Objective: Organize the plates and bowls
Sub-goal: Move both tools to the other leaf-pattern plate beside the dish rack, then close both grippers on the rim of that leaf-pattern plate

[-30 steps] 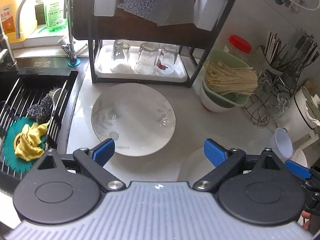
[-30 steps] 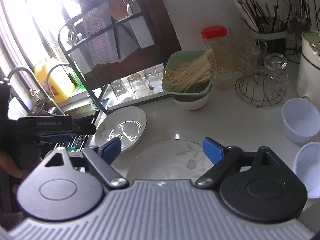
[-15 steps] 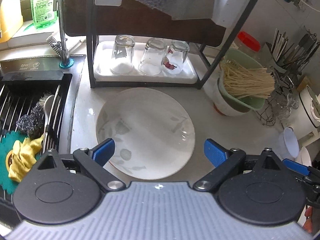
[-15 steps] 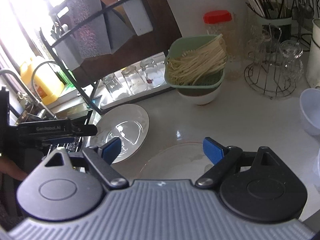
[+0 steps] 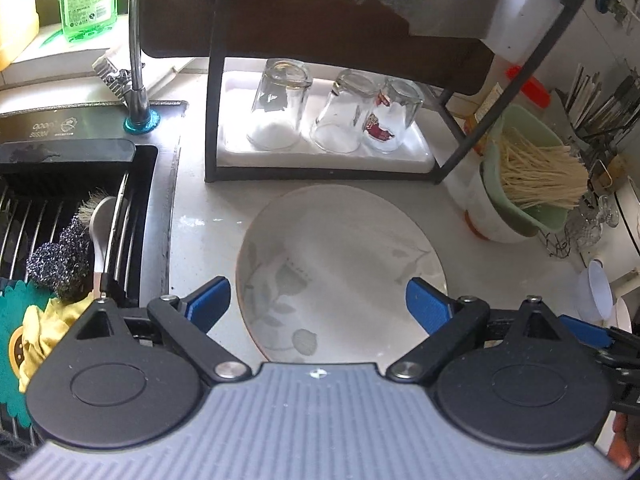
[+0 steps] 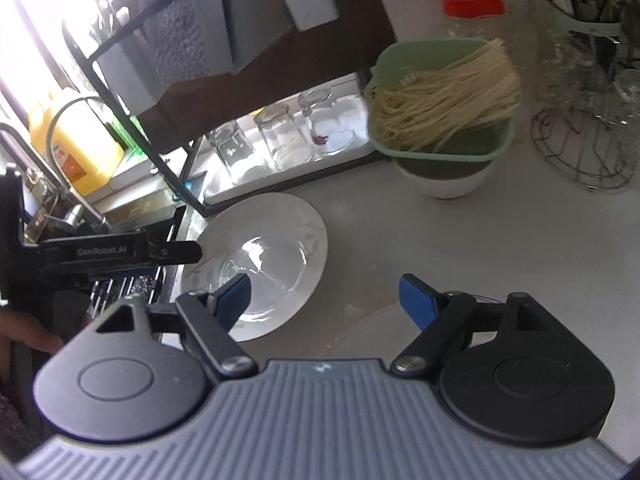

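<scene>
Downward both grippers tilt over the counter [image 5: 200,216]. Spread wide and empty, the left gripper [image 5: 318,304] hangs above the leaf-patterned plate [image 5: 340,264], which lies flat before the glass rack [image 5: 212,120]. Nothing sits between the closing jaws of the right gripper [image 6: 324,296]; a second plate [image 6: 360,336] beneath it is mostly hidden by its body and blurred.

We see bare counter [image 6: 460,248] right of the plate [image 5: 340,264]. The black rack [image 5: 212,92] blocks behind it, the sink [image 5: 72,208] edges it left, and the noodle bowl [image 6: 444,120] crowds the far right.
</scene>
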`<act>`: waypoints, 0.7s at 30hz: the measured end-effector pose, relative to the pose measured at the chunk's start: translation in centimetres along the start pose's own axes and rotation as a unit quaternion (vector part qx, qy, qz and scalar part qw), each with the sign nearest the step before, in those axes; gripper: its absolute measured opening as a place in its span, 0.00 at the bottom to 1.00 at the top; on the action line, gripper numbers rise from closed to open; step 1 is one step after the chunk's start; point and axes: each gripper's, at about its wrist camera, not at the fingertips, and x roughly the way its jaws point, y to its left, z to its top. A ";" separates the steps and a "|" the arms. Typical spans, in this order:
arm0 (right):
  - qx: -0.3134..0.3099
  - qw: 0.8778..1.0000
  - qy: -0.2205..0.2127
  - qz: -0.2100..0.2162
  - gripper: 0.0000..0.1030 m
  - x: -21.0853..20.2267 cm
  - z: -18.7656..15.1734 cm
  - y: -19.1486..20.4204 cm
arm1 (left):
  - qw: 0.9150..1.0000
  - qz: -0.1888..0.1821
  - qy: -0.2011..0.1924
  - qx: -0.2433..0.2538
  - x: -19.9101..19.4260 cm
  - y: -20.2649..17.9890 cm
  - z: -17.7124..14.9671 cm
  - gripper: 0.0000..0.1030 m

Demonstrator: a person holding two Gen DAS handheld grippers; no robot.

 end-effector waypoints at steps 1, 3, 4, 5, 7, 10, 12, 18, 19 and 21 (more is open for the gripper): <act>-0.003 1.000 0.003 0.001 0.76 0.5 0.1 0.3 | 1.000 -0.003 0.000 0.002 0.2 0.2 0.1 0.92; -0.004 1.000 0.010 0.001 0.75 1.6 0.2 0.7 | 1.000 -0.003 0.004 0.008 0.7 0.6 0.3 0.90; -0.003 1.000 0.014 0.000 0.72 2.1 0.3 0.9 | 1.000 -0.004 0.005 0.011 0.9 0.8 0.4 0.89; -0.002 1.000 0.017 -0.001 0.71 2.6 0.3 1.1 | 1.000 -0.006 0.007 0.012 1.1 1.0 0.5 0.88; 0.002 1.000 0.023 -0.003 0.71 3.5 0.5 1.4 | 1.000 -0.013 0.012 0.016 1.6 1.4 0.8 0.85; 0.003 1.000 0.026 -0.010 0.71 4.5 0.6 1.9 | 0.999 -0.017 0.020 0.020 2.5 2.0 1.2 0.82; 0.003 0.999 0.030 -0.013 0.71 5.0 0.6 2.1 | 0.999 -0.023 0.028 0.022 3.2 2.3 1.5 0.76; 0.012 0.999 0.046 -0.016 0.70 7.0 0.8 2.2 | 0.998 -0.017 0.028 0.055 4.4 2.7 2.5 0.61; 0.015 0.998 0.050 -0.018 0.68 7.4 0.8 2.2 | 0.998 -0.017 0.031 0.052 4.6 2.9 2.8 0.59; 0.017 0.998 0.056 -0.023 0.60 8.2 0.8 2.2 | 0.998 -0.017 0.042 0.046 5.2 3.3 3.2 0.56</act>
